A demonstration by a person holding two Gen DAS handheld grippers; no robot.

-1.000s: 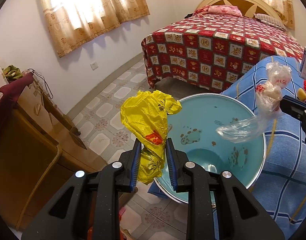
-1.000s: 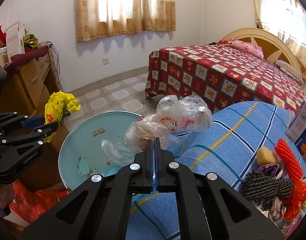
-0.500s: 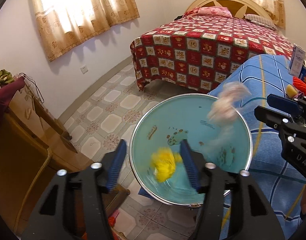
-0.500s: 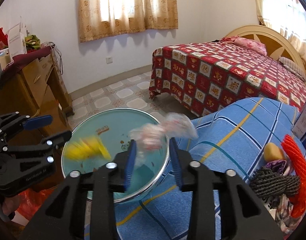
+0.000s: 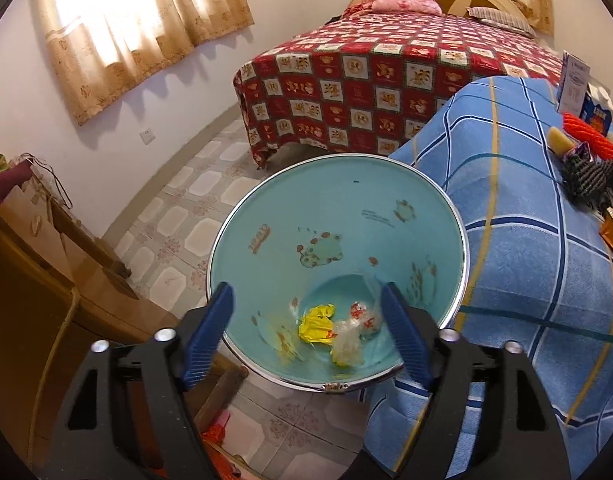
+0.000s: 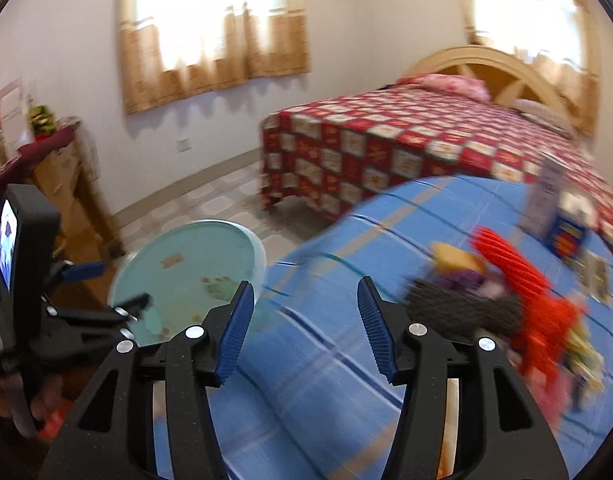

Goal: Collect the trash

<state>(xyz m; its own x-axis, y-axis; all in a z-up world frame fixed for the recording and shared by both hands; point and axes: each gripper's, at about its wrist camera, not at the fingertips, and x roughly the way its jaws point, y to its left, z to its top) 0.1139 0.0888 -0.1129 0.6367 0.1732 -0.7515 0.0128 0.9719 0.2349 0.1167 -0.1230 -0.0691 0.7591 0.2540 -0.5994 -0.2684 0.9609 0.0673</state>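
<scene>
In the left wrist view, the left claw point(image 5: 306, 336) hangs over the bin point(image 5: 462, 248), which fills the lower centre of the frame; its jaws are opening with nothing between them. The yellow bag point(image 5: 316, 324) and the clear bag point(image 5: 356, 334) lie crumpled side by side on the bin's bottom, below the claw. More trash sits at the right edge of the frame on the blue-clothed table point(image 5: 506, 216): a red net point(image 5: 590, 138) and a dark mesh wad point(image 5: 586, 176), well apart from this claw. In the right wrist view, which is blurred, the right claw point(image 6: 302, 324) is released too, jaws opening and empty, over the table's near edge. The pile lies to its right, in the centre-right of the frame, with the mesh wad point(image 6: 458, 312) nearest the right jaw and the red net point(image 6: 518, 276) running diagonally from upper left to lower right behind it. The bin point(image 6: 250, 240) sits lower left, with the left claw point(image 6: 106, 288) over it. The right claw looks the nearer one for the next pick.
</scene>
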